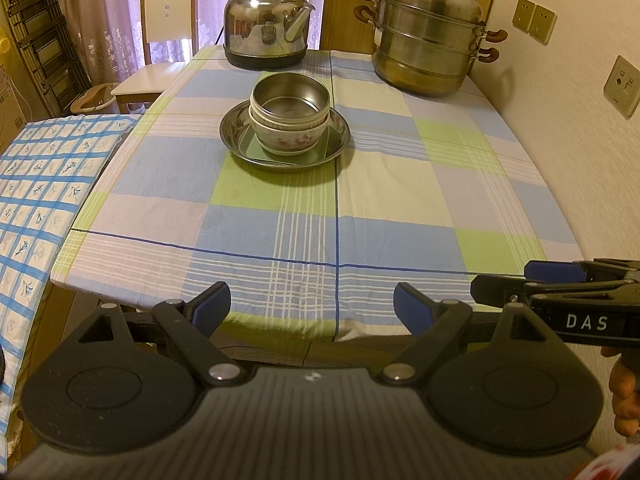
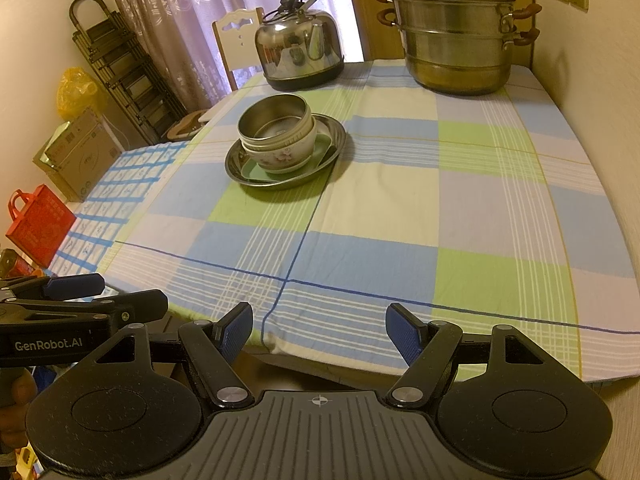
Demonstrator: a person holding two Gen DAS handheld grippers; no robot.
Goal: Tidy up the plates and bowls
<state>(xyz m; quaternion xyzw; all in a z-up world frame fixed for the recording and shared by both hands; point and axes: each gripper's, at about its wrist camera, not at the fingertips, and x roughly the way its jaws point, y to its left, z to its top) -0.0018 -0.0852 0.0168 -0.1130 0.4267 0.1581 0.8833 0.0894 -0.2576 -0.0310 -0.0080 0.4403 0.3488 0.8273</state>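
Observation:
A stack stands on the checked tablecloth toward the far side. A steel bowl (image 1: pixel 290 98) (image 2: pixel 274 120) nests in a white flowered bowl (image 1: pixel 290 140) (image 2: pixel 284 156). Under them lies a small green plate (image 1: pixel 256 148) (image 2: pixel 252 170) inside a wide steel plate (image 1: pixel 338 136) (image 2: pixel 336 132). My left gripper (image 1: pixel 312 306) hovers open at the table's near edge, nothing between its blue pads. My right gripper (image 2: pixel 320 330) is open too, at the same edge and empty. Each gripper shows in the other's view, the right (image 1: pixel 560 284) and the left (image 2: pixel 80 292). Both are far from the stack.
A steel kettle (image 1: pixel 266 32) (image 2: pixel 300 54) and a tiered steel steamer pot (image 1: pixel 428 36) (image 2: pixel 456 36) stand at the table's far end. A blue-checked cloth (image 1: pixel 44 184) covers a surface to the left, with a chair (image 1: pixel 168 36) behind. A wall runs along the right.

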